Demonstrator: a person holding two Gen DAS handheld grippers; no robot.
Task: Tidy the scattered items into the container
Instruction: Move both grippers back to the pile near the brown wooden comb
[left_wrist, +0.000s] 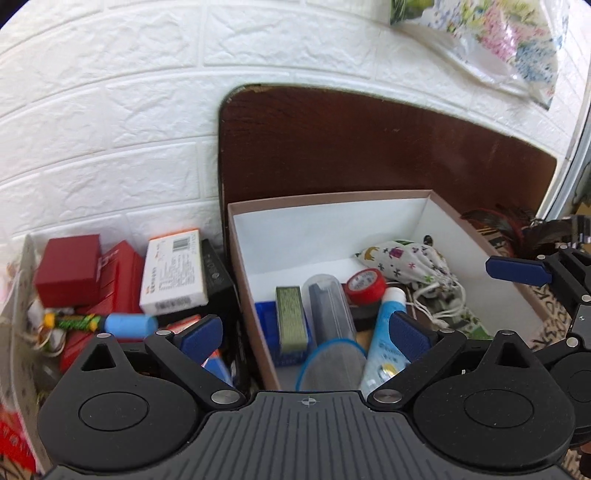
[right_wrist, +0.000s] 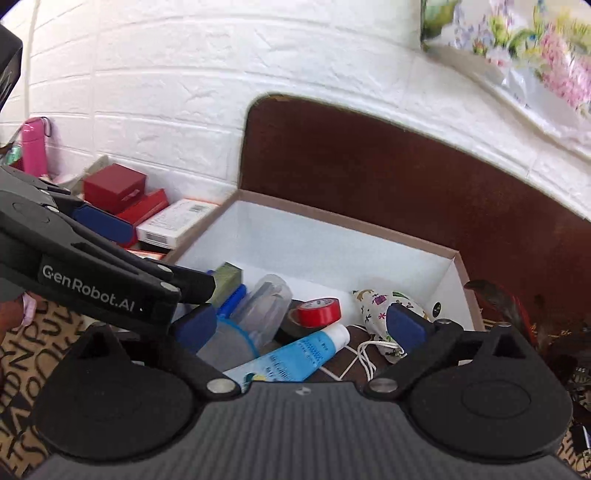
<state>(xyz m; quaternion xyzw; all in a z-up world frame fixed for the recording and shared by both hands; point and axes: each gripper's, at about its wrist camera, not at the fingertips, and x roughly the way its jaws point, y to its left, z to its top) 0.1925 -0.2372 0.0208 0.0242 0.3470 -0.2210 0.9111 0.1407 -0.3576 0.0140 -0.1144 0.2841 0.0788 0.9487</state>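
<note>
Both grippers hung over the box (left_wrist: 332, 206) with their jaws wide apart and nothing between them. From its own camera the left gripper (left_wrist: 306, 336) sat at the lower middle of the frame, above the clear case (left_wrist: 327, 306) and the blue tube (left_wrist: 384, 332). The right gripper (right_wrist: 299, 325) was over the same pile — red tape roll (right_wrist: 319, 312), printed pouch (right_wrist: 380, 302).

Many items already lay inside the box. Left of it, at the left of the frame, red boxes (left_wrist: 70, 269), a white carton (left_wrist: 173, 273) and a blue-capped thing (left_wrist: 125, 325) stood outside. I judged the next pick should be there: lower the left gripper straight, close on one item only, and lift clear of the box wall.
</note>
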